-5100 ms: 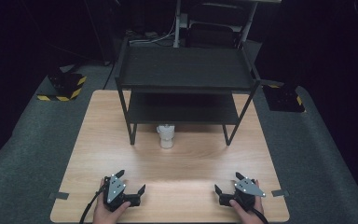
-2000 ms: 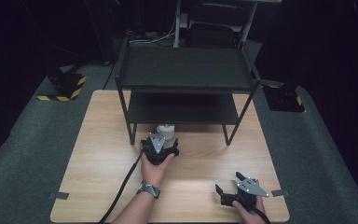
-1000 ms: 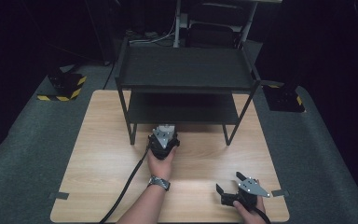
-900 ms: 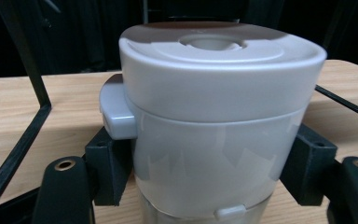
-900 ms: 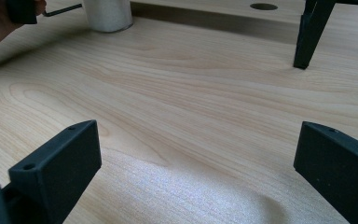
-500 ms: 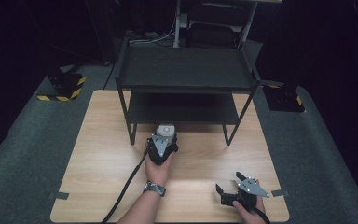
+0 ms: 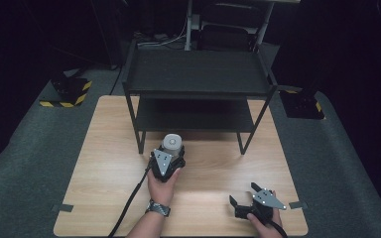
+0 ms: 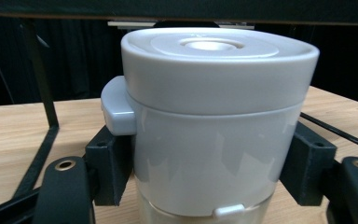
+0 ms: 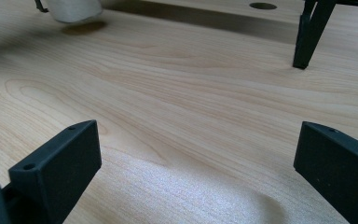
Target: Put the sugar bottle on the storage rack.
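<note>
A white jar with a grey lid (image 7: 172,143) stands upright on the wooden table (image 7: 104,163), just in front of the black two-tier rack (image 7: 198,74). My left gripper (image 7: 171,152) holds it from the near side. In the left gripper view the jar (image 8: 214,121) sits between the two black jaws, which press on both sides of its body below the lid. My right gripper (image 7: 244,194) rests open near the table's front right edge. Its jaws (image 9: 196,149) stand wide apart over bare wood, and the jar's base (image 9: 74,10) shows far off.
The rack's lower shelf (image 7: 193,115) lies just behind the jar, with its front legs (image 7: 139,134) to either side. A rack leg (image 9: 307,39) shows ahead of the right gripper. Yellow-black striped blocks (image 7: 67,94) sit on the grey floor mat left of the table.
My left gripper went from the table's front left up to the jar and closed round it, then drew back slightly. The right gripper has stayed still.
</note>
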Demonstrator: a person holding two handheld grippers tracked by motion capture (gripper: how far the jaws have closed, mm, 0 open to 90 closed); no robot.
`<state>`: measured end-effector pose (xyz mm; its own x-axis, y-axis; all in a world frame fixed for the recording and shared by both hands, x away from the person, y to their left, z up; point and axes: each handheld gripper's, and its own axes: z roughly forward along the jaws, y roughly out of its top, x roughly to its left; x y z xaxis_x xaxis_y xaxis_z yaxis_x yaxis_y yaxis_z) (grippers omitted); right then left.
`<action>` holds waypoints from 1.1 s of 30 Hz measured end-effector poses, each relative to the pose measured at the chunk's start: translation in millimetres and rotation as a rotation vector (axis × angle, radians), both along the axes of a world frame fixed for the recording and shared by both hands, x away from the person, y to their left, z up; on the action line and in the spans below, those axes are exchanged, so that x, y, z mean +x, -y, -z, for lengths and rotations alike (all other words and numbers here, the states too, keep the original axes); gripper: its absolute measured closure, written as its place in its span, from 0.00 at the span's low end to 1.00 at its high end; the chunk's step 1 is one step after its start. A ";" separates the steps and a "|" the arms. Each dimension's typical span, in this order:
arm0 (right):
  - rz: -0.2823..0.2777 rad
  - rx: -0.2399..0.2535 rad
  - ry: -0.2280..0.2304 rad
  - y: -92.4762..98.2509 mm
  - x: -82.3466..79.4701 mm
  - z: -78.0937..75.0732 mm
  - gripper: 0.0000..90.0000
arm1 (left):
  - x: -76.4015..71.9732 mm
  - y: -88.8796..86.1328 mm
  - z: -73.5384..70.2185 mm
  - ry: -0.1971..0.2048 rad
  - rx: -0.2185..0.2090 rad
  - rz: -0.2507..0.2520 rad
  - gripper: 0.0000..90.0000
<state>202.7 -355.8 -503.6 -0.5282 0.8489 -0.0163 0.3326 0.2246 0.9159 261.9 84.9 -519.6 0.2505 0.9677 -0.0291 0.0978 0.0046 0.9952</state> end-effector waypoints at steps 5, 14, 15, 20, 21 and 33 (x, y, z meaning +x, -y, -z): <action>0.002 -0.003 0.000 -0.6 0.0 -0.2 0.01 | -9.2 -6.1 -3.4 0.009 -0.017 -0.003 0.33; 0.006 -0.006 0.001 -1.5 -0.4 -0.4 0.01 | -23.8 -14.9 -17.7 0.044 -0.032 -0.001 0.33; 0.006 -0.007 0.000 -1.7 -0.4 -0.4 0.01 | -23.8 -14.9 -17.7 0.044 -0.032 -0.001 0.33; 0.008 -0.008 0.000 -2.0 -0.6 -0.5 0.01 | -31.2 -17.9 -32.9 0.077 -0.039 0.009 0.33; 0.008 -0.008 0.000 -2.0 -0.6 -0.5 0.01 | -31.2 -17.9 -32.9 0.077 -0.039 0.009 0.33; 0.010 -0.006 0.000 -1.9 -0.6 -0.4 0.01 | -31.3 -16.3 -69.8 0.120 -0.041 0.010 0.33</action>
